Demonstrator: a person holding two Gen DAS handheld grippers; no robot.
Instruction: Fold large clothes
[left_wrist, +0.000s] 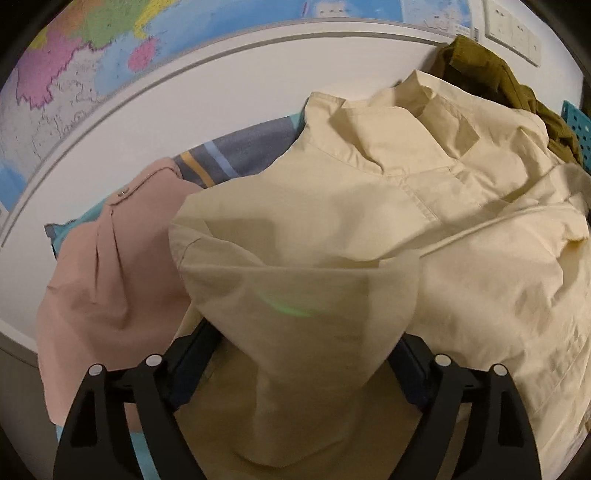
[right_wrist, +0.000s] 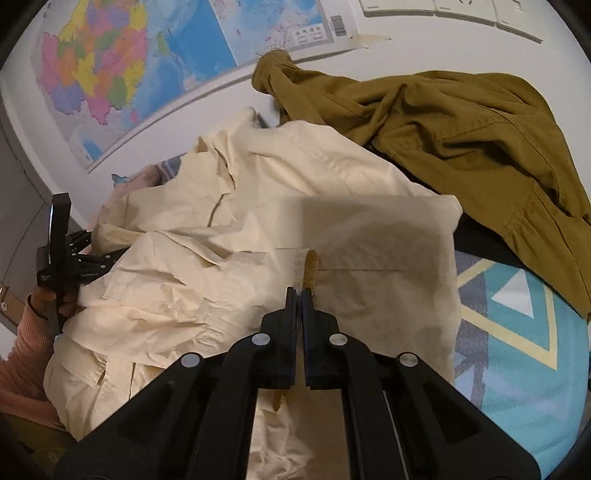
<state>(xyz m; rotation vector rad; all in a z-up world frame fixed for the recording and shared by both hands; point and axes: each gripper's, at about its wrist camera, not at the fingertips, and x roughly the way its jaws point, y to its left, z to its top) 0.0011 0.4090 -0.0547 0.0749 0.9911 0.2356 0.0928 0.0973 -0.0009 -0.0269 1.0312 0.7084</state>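
The right tongs (right_wrist: 300, 295) pinch an edge of the cream jacket (right_wrist: 258, 229). The left tongs (left_wrist: 306, 354) stand wide, with cloth draped between them. The jacket lies crumpled on the patterned blanket (right_wrist: 517, 332). It looks soft, light and floppy, best held by its edges.

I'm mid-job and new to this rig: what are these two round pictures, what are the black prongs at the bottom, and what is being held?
There is no robot: a person carries a hand-held gripper in each hand, and each has a wide-angle camera looking along its two black fingers.

The left wrist picture shows the left hand-held gripper, jaws spread wide, with a fold of the cream jacket draped between them, apparently not pinched.

The right wrist picture shows the right hand-held gripper shut on the cream jacket's edge.

Also on the patterned cloth lie an olive jacket and a pink garment. A map hangs behind.
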